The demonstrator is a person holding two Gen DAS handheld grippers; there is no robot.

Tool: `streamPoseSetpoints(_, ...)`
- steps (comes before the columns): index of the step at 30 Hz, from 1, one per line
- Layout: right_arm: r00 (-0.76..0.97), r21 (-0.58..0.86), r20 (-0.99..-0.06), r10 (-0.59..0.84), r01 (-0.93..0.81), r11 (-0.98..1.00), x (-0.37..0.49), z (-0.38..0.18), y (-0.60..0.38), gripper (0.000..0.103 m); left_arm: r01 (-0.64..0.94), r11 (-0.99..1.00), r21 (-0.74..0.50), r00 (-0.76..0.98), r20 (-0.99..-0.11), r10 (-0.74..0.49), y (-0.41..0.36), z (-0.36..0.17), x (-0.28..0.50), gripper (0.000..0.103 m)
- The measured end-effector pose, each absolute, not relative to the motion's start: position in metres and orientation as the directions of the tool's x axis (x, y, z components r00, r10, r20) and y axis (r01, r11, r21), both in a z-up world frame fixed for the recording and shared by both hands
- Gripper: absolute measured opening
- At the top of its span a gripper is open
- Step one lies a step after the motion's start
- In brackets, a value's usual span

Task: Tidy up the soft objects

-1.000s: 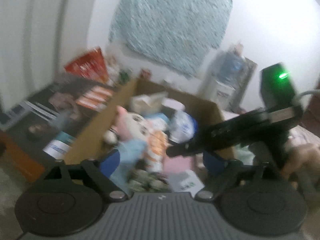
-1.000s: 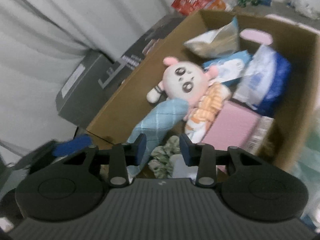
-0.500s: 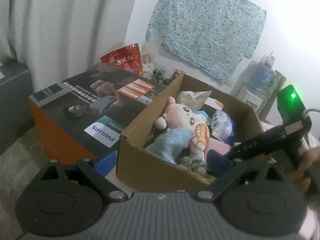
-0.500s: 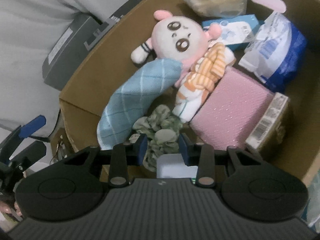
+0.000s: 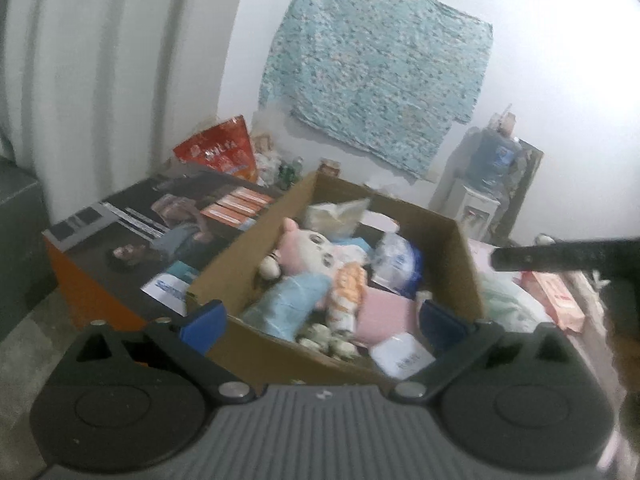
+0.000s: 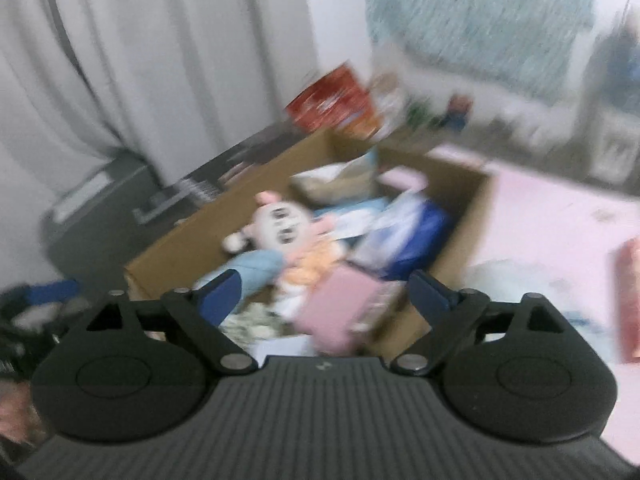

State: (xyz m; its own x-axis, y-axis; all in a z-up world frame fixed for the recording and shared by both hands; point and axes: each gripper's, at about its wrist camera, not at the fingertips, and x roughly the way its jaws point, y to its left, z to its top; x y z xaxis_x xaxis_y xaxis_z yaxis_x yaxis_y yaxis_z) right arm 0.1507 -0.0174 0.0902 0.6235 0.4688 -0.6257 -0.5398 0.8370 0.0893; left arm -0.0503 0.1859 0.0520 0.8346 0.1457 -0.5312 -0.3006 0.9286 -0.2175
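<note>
Both grippers have pulled back from the cardboard box [image 5: 280, 356] since half a second ago. My right gripper [image 6: 326, 294] was low over the green scrunchie [image 6: 256, 322] with jaws narrow; now it sits higher and further out, its jaws opening to full spread with nothing between them. Left gripper [image 5: 320, 320] is just outside the box's near wall, jaws also opening wide, empty.

Soft things all lie inside the box: plush doll [image 5: 310, 248] near the box's left wall, light blue cloth [image 5: 288, 300] just in front of the doll, touching it, scrunchie at the near wall, pink pad [image 5: 384, 314] right of the cloth, tissue packs [image 5: 396, 258] toward the far right corner.

My read: a drop into the box is just done, and I'm between items. Next move calls for finding a loose soft thing outside the box. Pale green stuff [image 5: 504, 300] lies just right of the box on the pink bed [image 6: 552, 232], too blurred to identify, so I'd let the view settle first.

Room: box walls stand above the contents, so any entry must clear the rim from above. Printed carton [image 5: 132, 236] butts against the box's left side, no room there. Open space is to the box's right. Right gripper's body [image 5: 560, 256] crosses that side in the left view; keep the two apart.
</note>
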Motion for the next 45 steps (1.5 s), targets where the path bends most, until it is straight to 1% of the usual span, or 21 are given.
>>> streamPoseSetpoints(3, 0.695, 0.019, -0.599, 0.398, -0.485, 0.874, 0.127, 0.093, -0.044, 0.102, -0.29, 0.932, -0.215, 0.831, -0.54, 0.134, 0.169, 0.052, -0.05, 0.103)
streamPoseSetpoints(6, 0.764, -0.094, -0.578, 0.286, -0.41, 0.907, 0.105, 0.091, -0.062, 0.102, -0.284, 0.947, -0.151, 0.842, -0.512, 0.171, 0.147, 0.056, -0.054, 0.103)
streamPoseSetpoints(8, 0.793, -0.135, -0.566, 0.226, -0.36, 0.923, 0.093, 0.087, -0.072, 0.102, -0.277, 0.955, -0.103, 0.849, -0.492, 0.193, 0.134, 0.06, -0.055, 0.103)
streamPoseSetpoints(11, 0.8, -0.092, -0.562, 0.208, -0.311, 0.946, 0.07, 0.081, -0.084, 0.102, -0.274, 0.96, -0.066, 0.847, -0.489, 0.208, 0.121, 0.065, -0.054, 0.103)
streamPoseSetpoints(13, 0.8, -0.062, -0.56, 0.215, -0.299, 0.952, 0.059, 0.074, -0.086, 0.102, -0.265, 0.963, -0.04, 0.837, -0.506, 0.209, 0.116, 0.067, -0.051, 0.103)
streamPoseSetpoints(16, 0.821, -0.045, -0.532, 0.206, -0.27, 0.962, 0.039, 0.067, -0.086, 0.102, -0.259, 0.966, -0.006, 0.816, -0.536, 0.215, 0.113, 0.067, -0.047, 0.103)
streamPoseSetpoints(21, 0.854, -0.014, -0.489, 0.18, -0.213, 0.977, 0.017, 0.062, -0.084, 0.102, -0.259, 0.966, -0.003, 0.788, -0.579, 0.21, 0.116, 0.065, -0.044, 0.103)
streamPoseSetpoints(24, 0.851, -0.023, -0.5, 0.16, -0.197, 0.98, 0.015, 0.061, -0.083, 0.102, -0.277, 0.961, 0.016, 0.766, -0.6, 0.23, 0.115, 0.062, -0.041, 0.103)
streamPoseSetpoints(28, 0.858, -0.073, -0.5, 0.115, -0.174, 0.982, 0.013, 0.063, -0.075, 0.102, -0.286, 0.958, 0.019, 0.746, -0.623, 0.235, 0.117, 0.058, -0.038, 0.103)
streamPoseSetpoints(35, 0.85, -0.077, -0.514, 0.114, -0.179, 0.981, 0.015, 0.063, -0.065, 0.102, -0.301, 0.954, 0.003, 0.722, -0.653, 0.23, 0.124, 0.051, -0.035, 0.103)
streamPoseSetpoints(40, 0.834, -0.052, -0.537, 0.13, -0.187, 0.981, 0.021, 0.061, -0.059, 0.102, -0.31, 0.951, -0.005, 0.714, -0.661, 0.23, 0.129, 0.048, -0.034, 0.103)
streamPoseSetpoints(45, 0.827, -0.059, -0.546, 0.134, -0.198, 0.978, 0.023, 0.058, -0.051, 0.102, -0.315, 0.949, -0.005, 0.705, -0.671, 0.23, 0.133, 0.045, -0.034, 0.103)
